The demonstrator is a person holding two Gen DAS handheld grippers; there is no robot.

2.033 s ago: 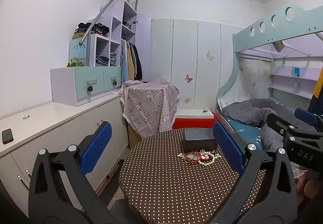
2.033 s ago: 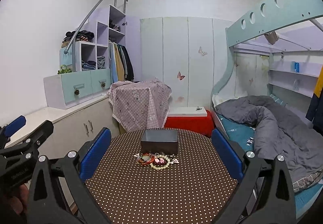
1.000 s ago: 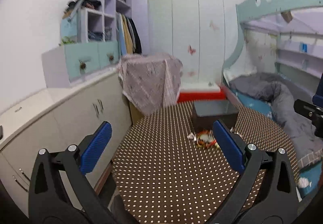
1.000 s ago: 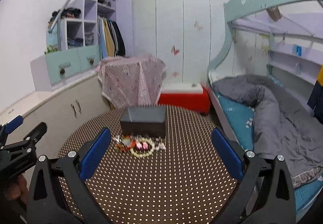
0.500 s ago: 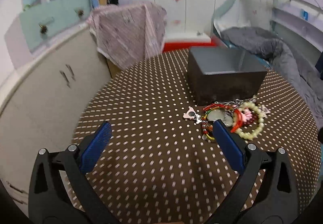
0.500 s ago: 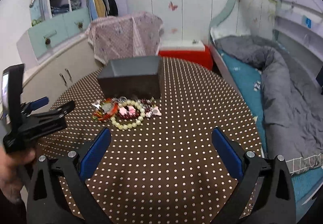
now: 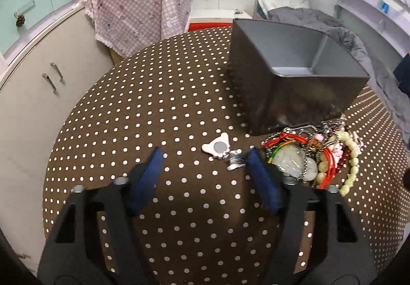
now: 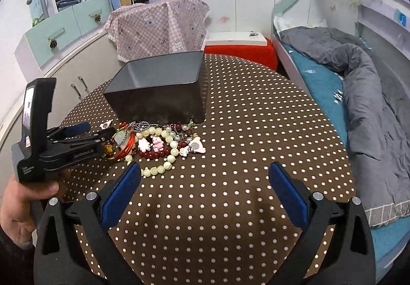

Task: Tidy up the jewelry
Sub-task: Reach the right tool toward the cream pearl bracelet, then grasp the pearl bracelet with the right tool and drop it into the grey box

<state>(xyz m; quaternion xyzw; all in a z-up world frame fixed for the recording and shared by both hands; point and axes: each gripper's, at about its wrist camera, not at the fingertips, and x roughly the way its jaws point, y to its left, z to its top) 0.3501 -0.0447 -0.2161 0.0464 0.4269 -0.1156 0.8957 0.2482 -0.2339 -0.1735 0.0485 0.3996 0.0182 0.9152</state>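
Observation:
A heap of jewelry lies on the brown dotted round table in front of an open, empty grey box. The heap holds a pale bead bracelet, red cords and a jade pendant. A pink charm with a small metal clip lies left of the heap. My left gripper is open, low over the table, its right finger beside the clip and the heap's left edge; it also shows in the right wrist view. My right gripper is open and empty, nearer than the heap.
A cabinet runs along the left of the table. A pink checked cloth covers something behind the box. A bed with a grey duvet is on the right. A red box stands beyond the table.
Both grippers have come down and forward towards the jewelry. The left gripper has narrowed its opening and reached the left edge of the heap.

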